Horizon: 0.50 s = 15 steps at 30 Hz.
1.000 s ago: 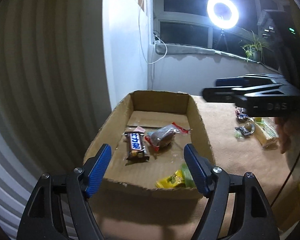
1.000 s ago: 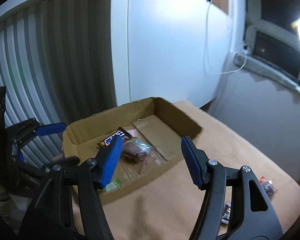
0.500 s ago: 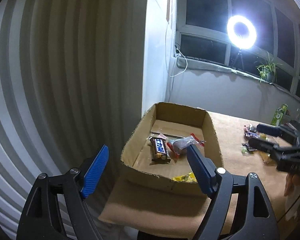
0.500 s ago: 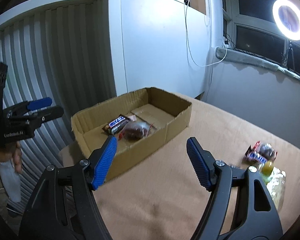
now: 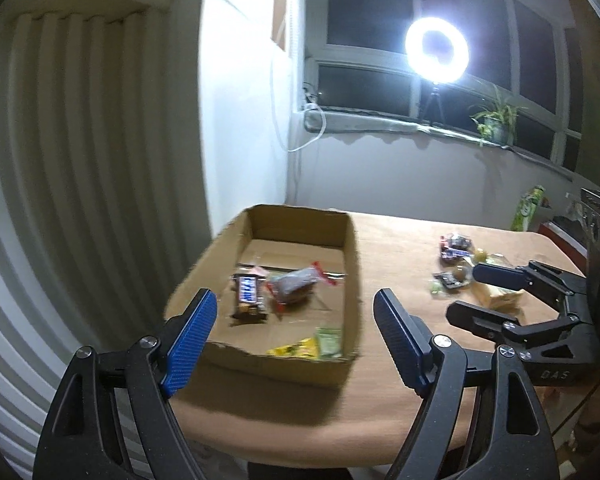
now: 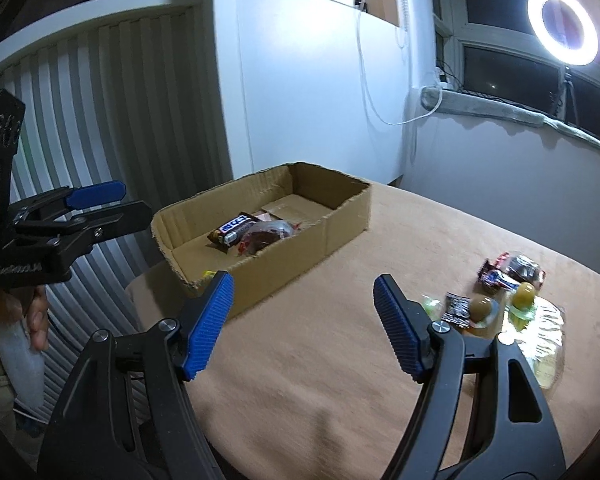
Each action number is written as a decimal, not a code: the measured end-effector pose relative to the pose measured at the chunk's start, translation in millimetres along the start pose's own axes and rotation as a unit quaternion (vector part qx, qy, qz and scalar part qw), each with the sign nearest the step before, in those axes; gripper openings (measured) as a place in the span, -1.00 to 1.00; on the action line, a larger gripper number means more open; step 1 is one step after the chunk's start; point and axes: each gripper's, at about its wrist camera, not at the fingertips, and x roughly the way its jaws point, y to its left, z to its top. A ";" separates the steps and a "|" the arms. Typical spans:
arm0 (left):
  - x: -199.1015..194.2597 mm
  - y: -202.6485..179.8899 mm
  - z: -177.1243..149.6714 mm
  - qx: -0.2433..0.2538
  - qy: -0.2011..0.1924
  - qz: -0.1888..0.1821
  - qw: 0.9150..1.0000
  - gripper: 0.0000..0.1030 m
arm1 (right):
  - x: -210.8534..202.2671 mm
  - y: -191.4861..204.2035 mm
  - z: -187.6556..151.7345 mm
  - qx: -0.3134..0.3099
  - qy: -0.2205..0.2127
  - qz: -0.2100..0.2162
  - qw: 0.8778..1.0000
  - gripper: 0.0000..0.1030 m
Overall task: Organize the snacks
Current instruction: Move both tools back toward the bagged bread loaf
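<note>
A shallow cardboard box (image 5: 352,264) sits at the table's left end. Inside lie a Snickers bar (image 5: 247,294), a clear-wrapped brown snack with red ends (image 5: 294,284), and a yellow packet (image 5: 292,347) beside a green one (image 5: 330,340). My left gripper (image 5: 292,300) is open and empty, held back from the box's near end. My right gripper (image 6: 304,284) is open and empty over bare cloth, between the box (image 6: 300,248) and a heap of loose snacks (image 6: 512,276). In the other view, the right gripper (image 5: 466,292) is level with that heap (image 5: 456,244).
A tan cloth (image 6: 320,360) covers the table. A clear bag (image 6: 548,328) lies by the loose snacks. A green carton (image 5: 526,208) stands at the far right edge. White ribbed panels rise left of the box. A hand (image 6: 36,316) holds the left gripper (image 6: 134,202).
The left gripper has pulled back and up from the box, which now looks smaller. The right gripper has swung away from the box toward the loose snacks. Both jaws stand slightly wider.
</note>
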 end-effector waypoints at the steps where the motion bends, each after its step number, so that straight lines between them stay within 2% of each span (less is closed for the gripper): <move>1: -0.4 -4.6 0.5 0.003 0.000 -0.005 1.000 0.57 | -3.2 -3.9 -0.8 0.003 -0.002 -0.003 1.000 0.48; 7: 2.5 -42.2 0.5 0.023 0.008 -0.042 0.999 0.57 | -23.2 -49.7 -6.8 0.036 -0.010 -0.040 0.999 0.56; 15: 29.8 -100.1 -8.9 0.051 0.047 -0.108 0.992 0.57 | -41.7 -136.7 -26.6 0.099 0.013 -0.105 0.989 0.65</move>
